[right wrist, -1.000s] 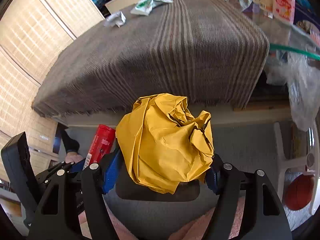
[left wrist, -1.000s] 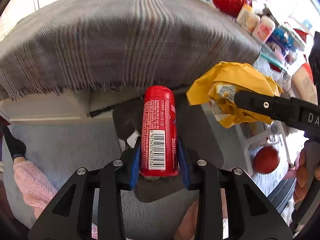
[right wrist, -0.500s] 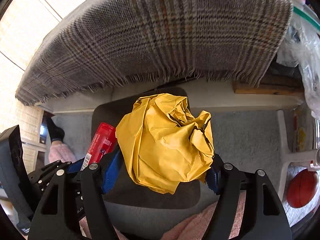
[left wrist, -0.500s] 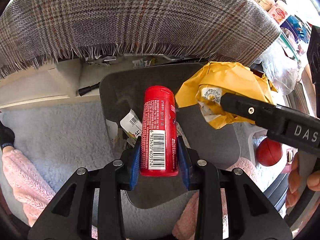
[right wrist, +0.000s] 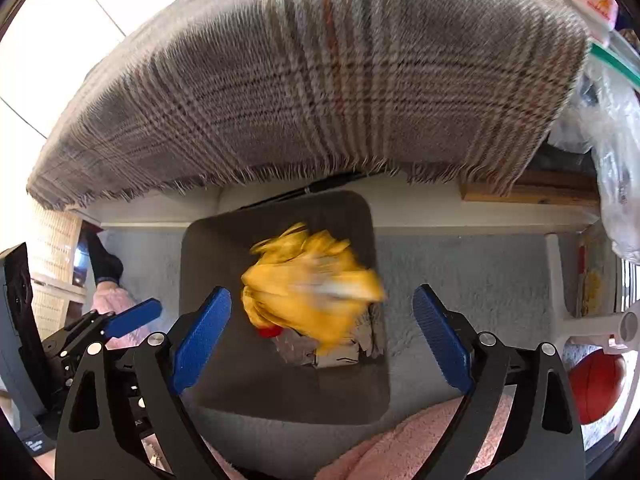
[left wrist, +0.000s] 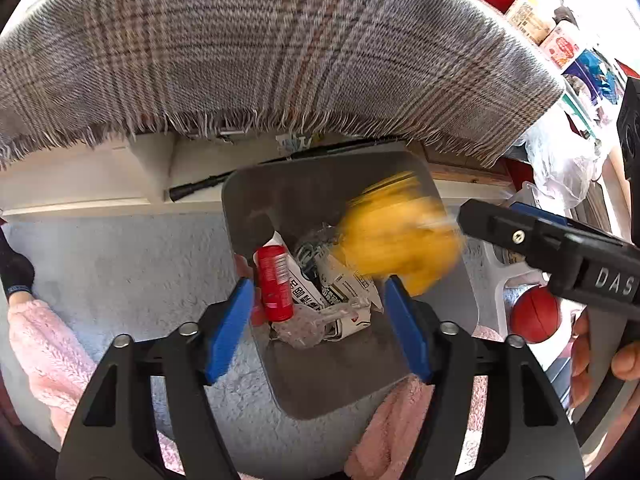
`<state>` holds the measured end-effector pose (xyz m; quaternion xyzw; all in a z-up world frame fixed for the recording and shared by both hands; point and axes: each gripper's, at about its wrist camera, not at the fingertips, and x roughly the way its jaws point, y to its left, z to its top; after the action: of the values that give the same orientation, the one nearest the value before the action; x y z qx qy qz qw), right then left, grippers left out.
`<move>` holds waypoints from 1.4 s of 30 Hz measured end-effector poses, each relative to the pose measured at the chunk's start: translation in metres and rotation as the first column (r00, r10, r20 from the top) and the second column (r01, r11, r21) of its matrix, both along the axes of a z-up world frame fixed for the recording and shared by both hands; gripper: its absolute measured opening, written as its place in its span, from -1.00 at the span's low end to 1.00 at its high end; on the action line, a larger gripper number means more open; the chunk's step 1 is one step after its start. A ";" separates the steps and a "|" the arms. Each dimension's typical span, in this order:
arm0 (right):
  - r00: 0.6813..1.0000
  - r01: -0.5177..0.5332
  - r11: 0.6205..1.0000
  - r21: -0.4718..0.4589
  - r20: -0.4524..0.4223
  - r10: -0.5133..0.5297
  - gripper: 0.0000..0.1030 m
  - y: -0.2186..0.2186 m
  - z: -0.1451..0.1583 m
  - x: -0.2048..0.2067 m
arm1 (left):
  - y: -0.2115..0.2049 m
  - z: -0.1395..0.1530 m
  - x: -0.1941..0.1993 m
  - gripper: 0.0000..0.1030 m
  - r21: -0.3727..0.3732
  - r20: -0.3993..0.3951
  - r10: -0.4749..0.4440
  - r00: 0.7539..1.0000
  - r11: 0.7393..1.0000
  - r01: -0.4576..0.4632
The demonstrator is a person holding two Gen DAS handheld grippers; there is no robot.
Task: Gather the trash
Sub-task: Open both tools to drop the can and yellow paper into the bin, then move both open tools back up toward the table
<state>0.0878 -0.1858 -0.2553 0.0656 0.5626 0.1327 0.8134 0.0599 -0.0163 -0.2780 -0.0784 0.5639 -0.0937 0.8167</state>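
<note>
Both tools hang over a dark grey bin (left wrist: 360,384) on the pale carpet (left wrist: 132,264), just in front of a counter draped in a fringed plaid cloth (left wrist: 280,48). The left tool (left wrist: 318,320) is spread wide with nothing between its blue pads; the red tube (left wrist: 274,284) lies inside the bin against its left wall, beside printed wrappers (left wrist: 340,292) whose text is too small to read. The right tool (right wrist: 322,338) is likewise released and empty. The crumpled yellow paper (right wrist: 312,292) shows only as a motion-blurred smear above the bin's contents, so whether it touches them cannot be told; in the right wrist view it hides all but the tube's end. A red ball (left wrist: 534,314) sits at the right, partly cut off by the right tool's body.
</note>
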 end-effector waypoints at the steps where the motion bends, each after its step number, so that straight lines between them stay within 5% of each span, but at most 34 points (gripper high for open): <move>1: 1.000 0.003 1.000 0.001 0.006 -0.003 0.88 -0.002 0.003 -0.002 | 0.001 0.004 -0.002 0.37 0.004 0.010 -0.001 1.000 1.000 0.001; 8: 0.998 0.005 1.000 -0.030 0.069 -0.003 0.93 -0.021 0.034 -0.014 | 0.005 0.036 -0.017 0.81 0.019 0.079 -0.012 0.997 1.000 0.010; 21: 0.985 0.047 0.999 -0.009 0.165 -0.045 0.93 -0.039 0.095 0.004 | 0.027 0.115 0.007 0.84 0.040 0.228 0.010 0.974 0.999 -0.020; 30: 0.976 0.083 0.996 0.042 0.199 -0.090 0.93 -0.034 0.131 0.076 | 0.050 0.156 0.085 0.84 0.069 0.288 0.043 0.957 0.995 -0.065; 42: 0.961 0.143 0.989 0.040 0.235 -0.149 0.93 -0.006 0.154 0.216 | 0.066 0.165 0.221 0.84 0.110 0.302 0.070 0.951 0.988 -0.108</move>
<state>0.3035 -0.1923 -0.1016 0.0997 0.4534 0.0855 0.8816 0.2808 0.0496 -0.1126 -0.0375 0.4352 -0.0319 0.8990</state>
